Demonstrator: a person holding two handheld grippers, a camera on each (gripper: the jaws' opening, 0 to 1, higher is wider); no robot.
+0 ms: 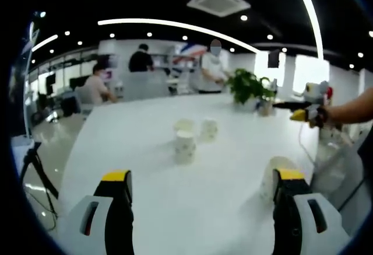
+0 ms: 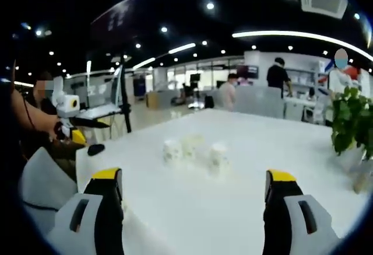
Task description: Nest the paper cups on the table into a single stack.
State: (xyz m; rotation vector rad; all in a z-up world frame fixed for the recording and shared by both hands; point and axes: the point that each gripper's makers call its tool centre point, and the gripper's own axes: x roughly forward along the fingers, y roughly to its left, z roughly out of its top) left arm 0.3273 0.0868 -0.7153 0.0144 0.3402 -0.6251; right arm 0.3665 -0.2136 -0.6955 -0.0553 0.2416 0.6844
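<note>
Plainly, the left gripper and the right gripper both gape wide, holding nothing. Beside the left gripper's right jaw lies a tipped cup. Three small white printed paper cups stand clustered mid-table, near a potted plant.

Three paper cups beyond parted left gripper fingers.

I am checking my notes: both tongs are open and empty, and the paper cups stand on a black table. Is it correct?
Not quite: the table is white, as the left gripper view shows. The rest holds: the paper cups stand on it, and both the left tongs and right tongs are open and empty.
</note>
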